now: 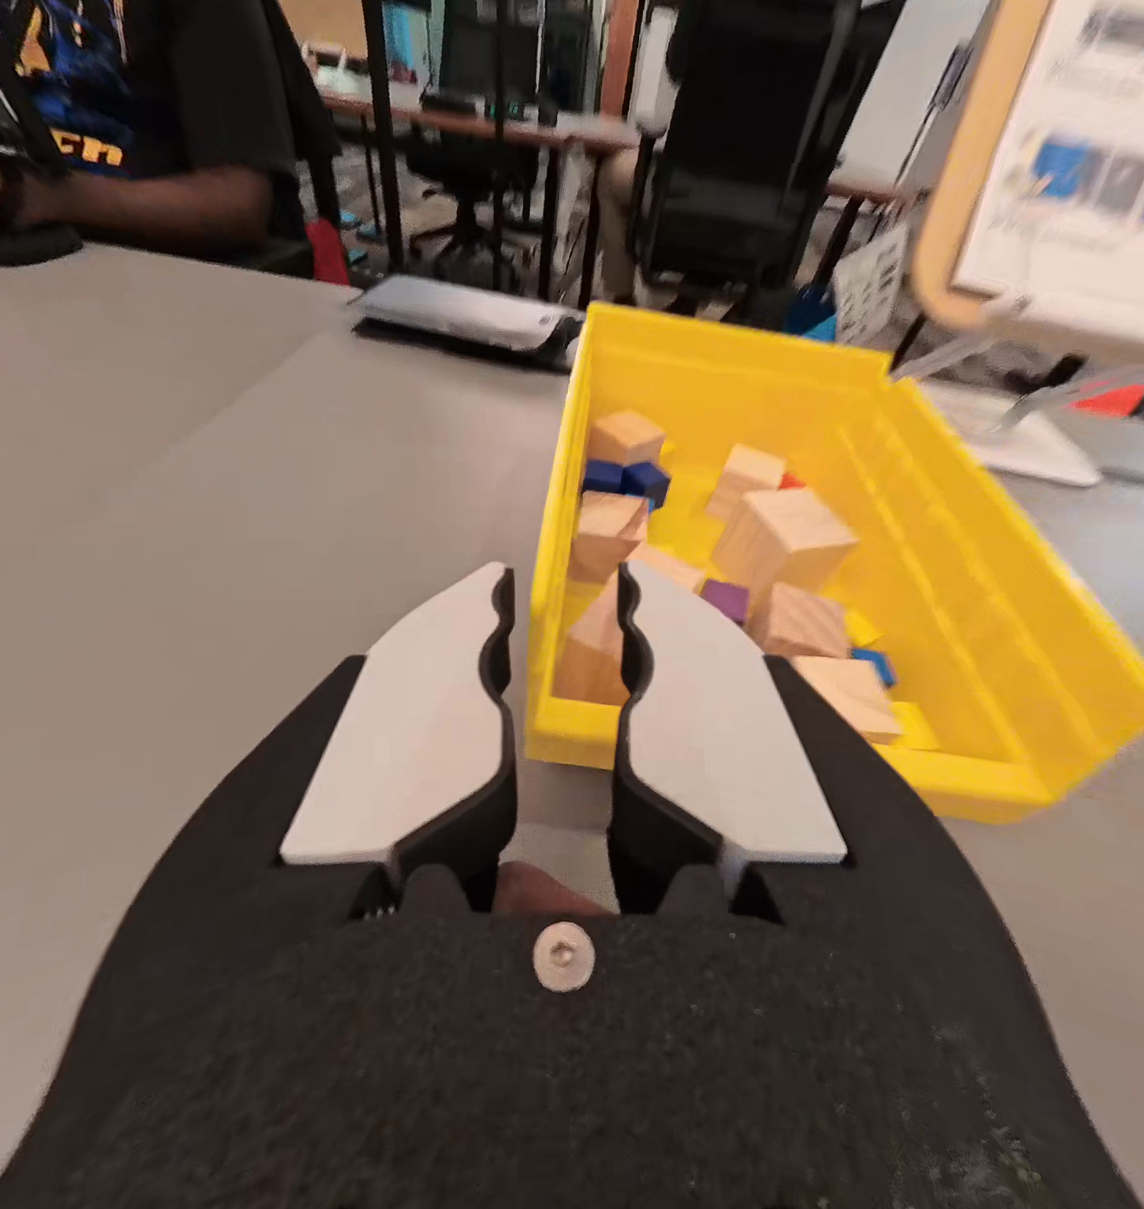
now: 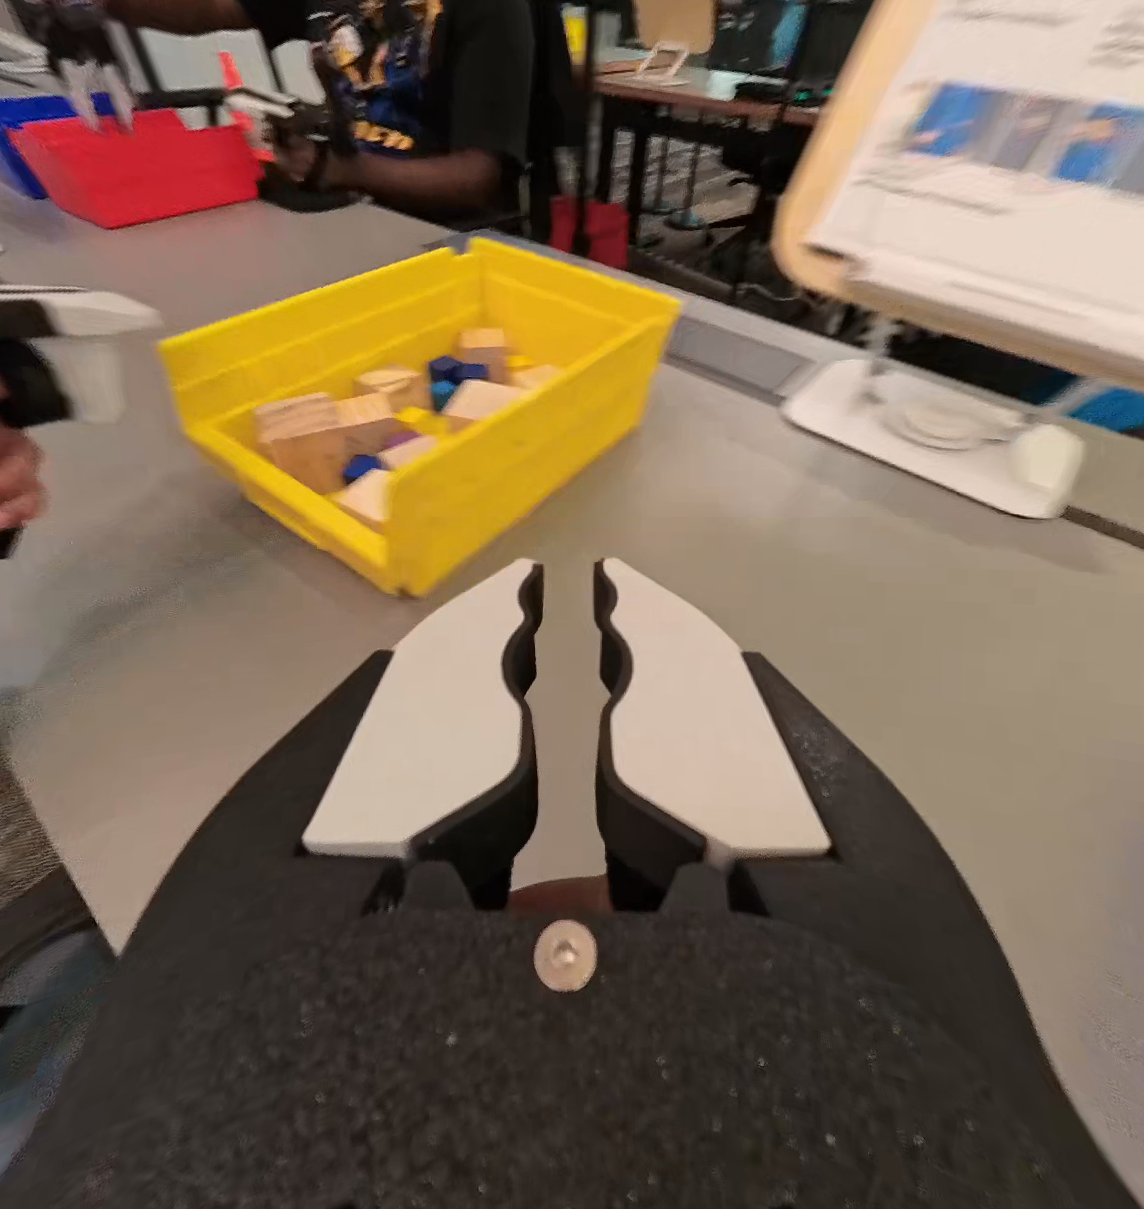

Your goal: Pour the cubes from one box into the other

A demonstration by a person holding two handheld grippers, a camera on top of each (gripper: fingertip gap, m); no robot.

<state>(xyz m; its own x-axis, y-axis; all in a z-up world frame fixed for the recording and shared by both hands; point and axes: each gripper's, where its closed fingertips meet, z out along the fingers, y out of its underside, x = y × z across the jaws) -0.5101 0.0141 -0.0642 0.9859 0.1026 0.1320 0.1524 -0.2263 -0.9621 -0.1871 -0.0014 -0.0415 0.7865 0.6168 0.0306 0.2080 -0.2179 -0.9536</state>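
A yellow box (image 1: 948, 589) stands on the grey table and holds several wooden cubes (image 1: 785, 543) and small blue, purple and yellow ones. My left gripper (image 1: 566, 576) is open and empty. It hovers at the box's near left corner, its right finger over the box's near wall. In the right wrist view the yellow box (image 2: 523, 458) lies ahead to the left with the cubes (image 2: 307, 438) inside. My right gripper (image 2: 568, 566) is slightly open and empty, just short of the box's near corner. The left gripper (image 2: 124, 353) shows at the left edge.
A red box (image 2: 137, 170) and a blue box (image 2: 0, 131) stand at the far left by a seated person (image 2: 425, 131) holding other grippers. A poster board on a white stand (image 2: 935, 445) is at the right. A flat silver item (image 1: 464, 320) lies behind the yellow box.
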